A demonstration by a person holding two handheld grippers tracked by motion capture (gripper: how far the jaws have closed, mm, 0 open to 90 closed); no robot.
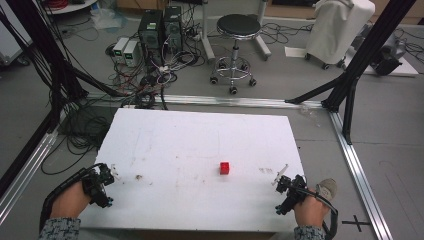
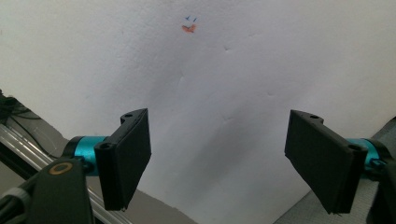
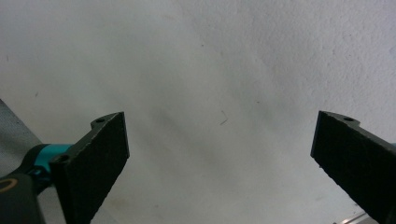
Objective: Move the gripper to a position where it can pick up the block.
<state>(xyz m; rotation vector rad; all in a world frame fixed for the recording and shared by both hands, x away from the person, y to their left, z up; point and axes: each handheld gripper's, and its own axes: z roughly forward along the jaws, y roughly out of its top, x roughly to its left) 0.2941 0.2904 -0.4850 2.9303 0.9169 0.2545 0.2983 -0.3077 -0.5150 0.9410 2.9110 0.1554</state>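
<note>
A small red cube (image 1: 224,168) sits on the white table (image 1: 200,150), right of its middle and toward the near edge. My left gripper (image 1: 111,175) is held at the table's near left corner; in the left gripper view (image 2: 218,161) its black jaws stand wide apart with bare white board between them. At the near right corner my right gripper (image 1: 280,179) points over the board, a hand's length right of the cube. Its jaws in the right gripper view (image 3: 220,161) are spread wide and hold nothing.
A small orange and blue mark (image 2: 189,27) is on the board ahead of the left gripper. Beyond the table's far edge stand a black stool (image 1: 238,45), computer towers (image 1: 160,31) and tangled cables (image 1: 145,85). Black frame posts (image 1: 350,80) rise at both sides.
</note>
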